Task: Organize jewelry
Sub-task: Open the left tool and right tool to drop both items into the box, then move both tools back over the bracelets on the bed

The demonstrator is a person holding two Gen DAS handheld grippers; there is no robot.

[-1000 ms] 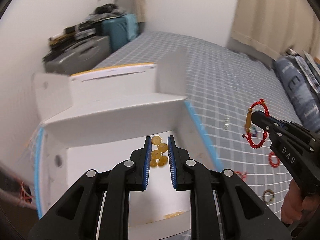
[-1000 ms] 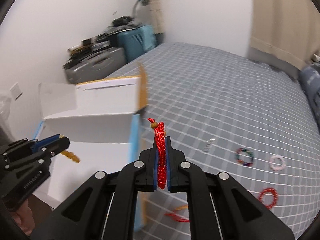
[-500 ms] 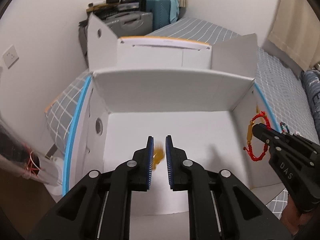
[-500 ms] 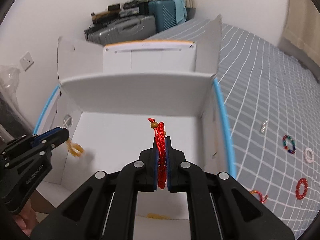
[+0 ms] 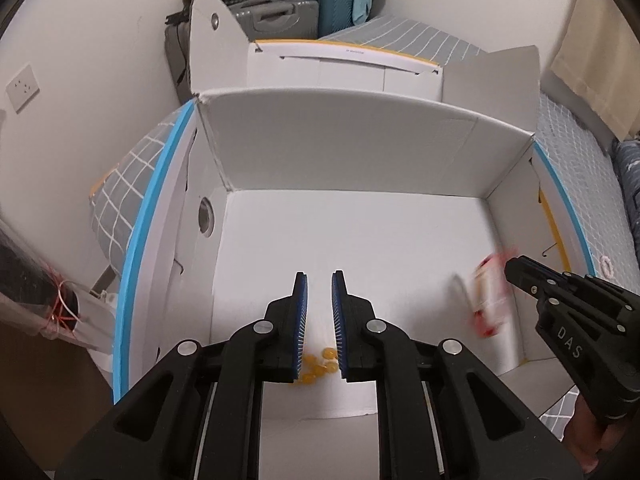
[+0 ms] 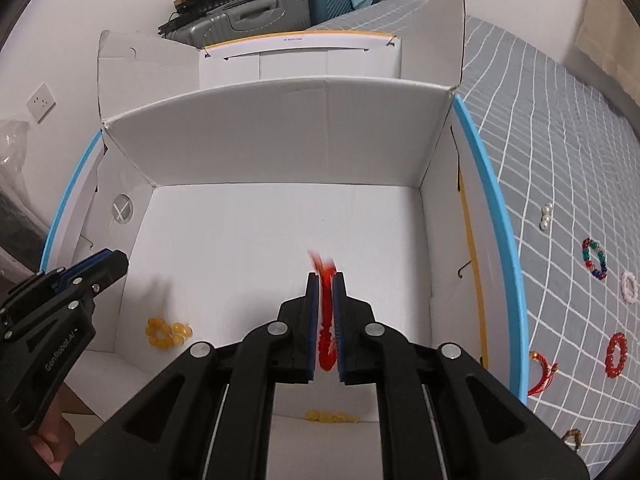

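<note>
Left hand-held gripper (image 5: 320, 320): I've got it over the white cardboard box (image 5: 360, 152), low centre of the left wrist frame, blue pads parted with a clear gap, nothing between them.
Amber bead bracelet (image 5: 318, 366): lying on the box floor right under my left fingers, loose; in the right wrist frame it sits at lower left (image 6: 168, 332), just beside the left tool's tip.
Right hand-held gripper (image 6: 325, 320): centre-bottom of its own frame, pads nearly together with the red cord bracelet (image 6: 326, 320) between them; the cord's top end is blurred, so I can't say how firm the hold is. From the left wrist view the bracelet shows as a red smear (image 5: 490, 296) at right, just off the right tool's tip (image 5: 510, 268).
Second amber piece (image 6: 330, 416): on the box's near edge, bottom centre of the right wrist frame, partly hidden by my gripper.
Bed (image 6: 560, 140): grey checked cover, right side of the frame, beside the box.
On the bed: a multicolour bead ring (image 6: 595, 259), a white ring (image 6: 629, 287), a red bead ring (image 6: 616, 355), a red cord piece (image 6: 542, 374), all lying apart from each other.
Suitcases (image 6: 256, 12): stacked along the wall, top of the frame.
</note>
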